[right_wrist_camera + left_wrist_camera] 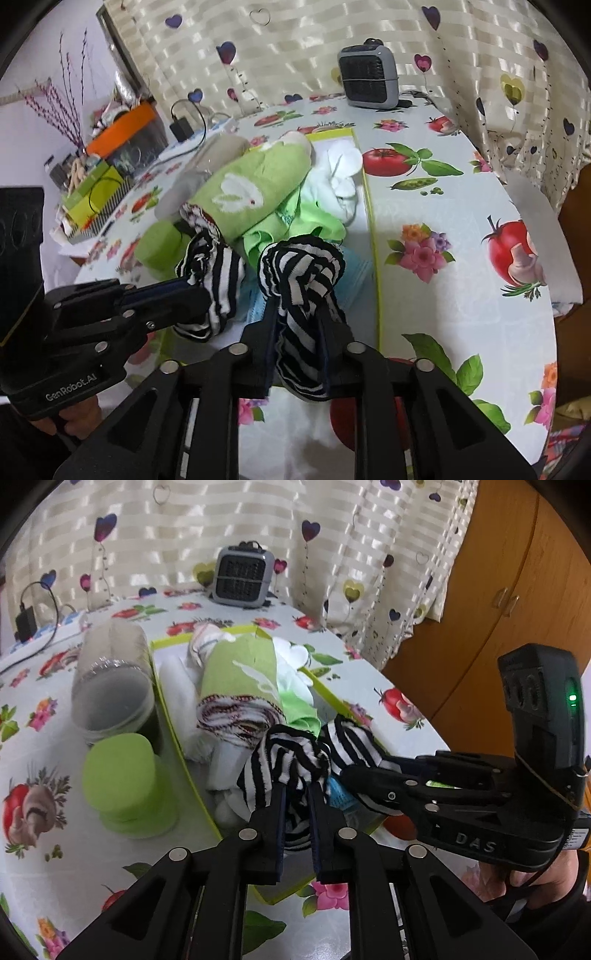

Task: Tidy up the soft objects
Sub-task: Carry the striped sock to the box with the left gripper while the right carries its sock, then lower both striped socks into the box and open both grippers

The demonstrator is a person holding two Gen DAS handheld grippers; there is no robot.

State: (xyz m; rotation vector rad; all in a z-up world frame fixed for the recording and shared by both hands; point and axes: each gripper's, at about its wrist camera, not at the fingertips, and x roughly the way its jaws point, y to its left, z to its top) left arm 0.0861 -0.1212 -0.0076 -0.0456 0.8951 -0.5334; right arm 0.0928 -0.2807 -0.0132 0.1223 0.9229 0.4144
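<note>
A black-and-white striped sock (288, 757) hangs between both grippers over the near end of a green-rimmed tray (173, 720). My left gripper (297, 794) is shut on one end of it; my right gripper (299, 314) is shut on the other end (303, 269). The right gripper (354, 775) reaches in from the right in the left wrist view; the left gripper (199, 291) shows at the left in the right wrist view. The tray (371, 221) holds a green rabbit sock (255, 188), a white sock (343, 166), a patterned cloth (236, 716) and something blue (354, 269).
A clear jar (110, 686) lies on its side left of the tray, its green lid (122, 775) near it. A grey heater (242, 578) stands at the table's far edge by the curtain. A charger and cable (27, 622) lie far left. Boxes (110, 155) crowd the far left.
</note>
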